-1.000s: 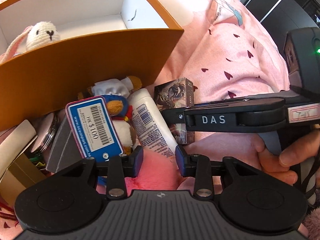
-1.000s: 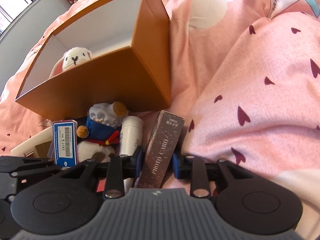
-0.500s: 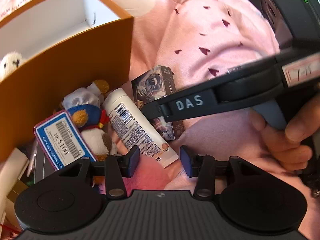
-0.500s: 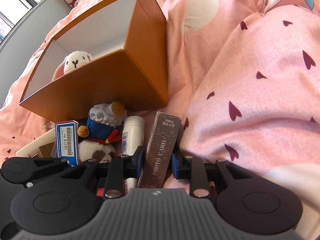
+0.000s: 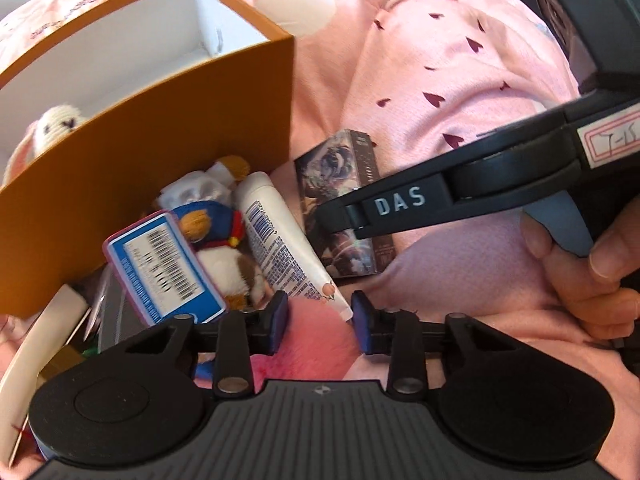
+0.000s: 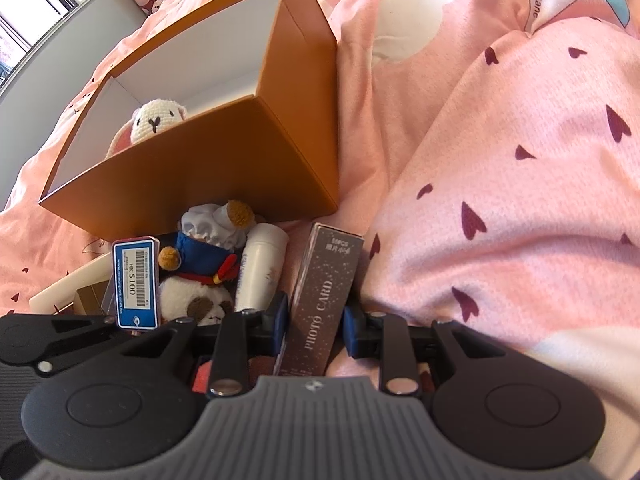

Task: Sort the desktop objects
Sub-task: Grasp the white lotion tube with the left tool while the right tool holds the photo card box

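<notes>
Sorting looks barely begun. Only the crocheted white rabbit [image 6: 154,122] sits inside the orange box [image 6: 224,172] on the pink bed cover [image 6: 500,160]; everything else lies in a heap just in front of the box's near wall: the sailor-suited plush toy [image 6: 200,264], the white tube [image 6: 260,272], the blue barcode tag [image 6: 134,284] and the brown "PHOTO CARD" box [image 6: 320,300].

The right hand-held gripper [image 6: 314,322] is clamped on the PHOTO CARD box, a blue pad against each long side, so that box is probably next to go in.

The left hand-held gripper [image 5: 320,316] has just been closing — its pads flank the crimped end of the white tube, yet a gap shows beside the left pad, so it grips nothing for now.

Hard to read: whether the photo card box has left the bed, since its lower end is hidden behind the gripper body. The pale flat pieces and the gold box [image 6: 90,294] at the far left are cut off and unidentifiable — and the left wrist view is motion-blurred there.
</notes>
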The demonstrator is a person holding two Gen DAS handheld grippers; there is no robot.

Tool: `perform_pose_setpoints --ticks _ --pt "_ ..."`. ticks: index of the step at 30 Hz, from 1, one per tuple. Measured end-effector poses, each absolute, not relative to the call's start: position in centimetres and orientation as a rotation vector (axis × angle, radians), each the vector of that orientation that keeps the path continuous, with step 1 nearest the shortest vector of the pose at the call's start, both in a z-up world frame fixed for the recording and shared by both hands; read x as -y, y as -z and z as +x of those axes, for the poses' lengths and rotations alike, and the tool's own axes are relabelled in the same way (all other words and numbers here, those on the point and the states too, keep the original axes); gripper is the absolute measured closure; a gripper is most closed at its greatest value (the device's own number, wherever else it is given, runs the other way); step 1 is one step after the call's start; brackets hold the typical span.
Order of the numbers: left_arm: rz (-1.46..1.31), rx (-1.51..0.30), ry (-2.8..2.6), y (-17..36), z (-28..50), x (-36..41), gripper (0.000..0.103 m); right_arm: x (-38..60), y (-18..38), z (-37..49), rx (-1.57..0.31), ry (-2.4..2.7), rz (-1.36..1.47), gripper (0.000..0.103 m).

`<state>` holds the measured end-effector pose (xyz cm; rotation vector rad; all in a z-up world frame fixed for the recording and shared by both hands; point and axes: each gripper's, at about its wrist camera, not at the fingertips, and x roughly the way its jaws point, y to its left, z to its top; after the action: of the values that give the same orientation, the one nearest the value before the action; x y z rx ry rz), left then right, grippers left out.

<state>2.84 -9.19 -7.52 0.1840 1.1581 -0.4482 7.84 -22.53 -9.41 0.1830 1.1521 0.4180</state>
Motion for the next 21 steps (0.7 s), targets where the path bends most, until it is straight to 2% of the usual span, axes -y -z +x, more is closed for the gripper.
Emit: perform_pose_setpoints --ticks 6,21 --pt "0.110 -1.171 0.346 7.6 2.8 7.7 0.083 22.8 9.5 7.9 -1.151 -0.430 0.174 0.073" --pt "0.145 -1.200 0.423 9.5 6.0 9.0 0.081 22.4 9.7 7.9 -1.154 -0.440 0.139 0.071"
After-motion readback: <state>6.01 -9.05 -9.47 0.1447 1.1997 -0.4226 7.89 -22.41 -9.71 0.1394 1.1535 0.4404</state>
